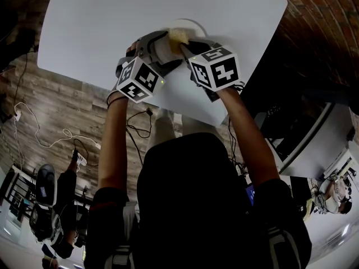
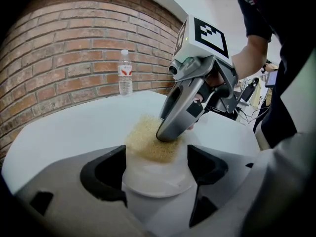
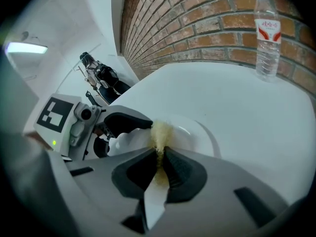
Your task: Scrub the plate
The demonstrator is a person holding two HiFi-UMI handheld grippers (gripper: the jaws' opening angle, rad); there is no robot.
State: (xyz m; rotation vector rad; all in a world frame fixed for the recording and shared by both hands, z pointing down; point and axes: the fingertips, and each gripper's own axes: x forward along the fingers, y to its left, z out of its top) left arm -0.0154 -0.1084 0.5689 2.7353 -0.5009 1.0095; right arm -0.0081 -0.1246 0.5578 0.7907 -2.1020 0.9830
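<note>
A small white plate (image 1: 192, 24) lies on the white table (image 1: 106, 27), with a yellow sponge (image 1: 178, 36) on it. In the left gripper view the plate (image 2: 158, 184) sits between the two jaws of my left gripper (image 2: 157, 164), which close on its sides. My right gripper (image 3: 159, 154) is shut on the sponge (image 3: 160, 132) and presses it onto the plate (image 3: 200, 135). The left gripper view shows the right gripper's fingers (image 2: 170, 127) bearing down on the sponge (image 2: 143, 142). Both grippers meet over the plate in the head view.
A clear water bottle (image 2: 125, 73) with a red label stands on the table by the brick wall (image 2: 59, 58); it shows at the far right in the right gripper view (image 3: 266, 33). The table's near edge (image 1: 185, 108) runs just below the grippers.
</note>
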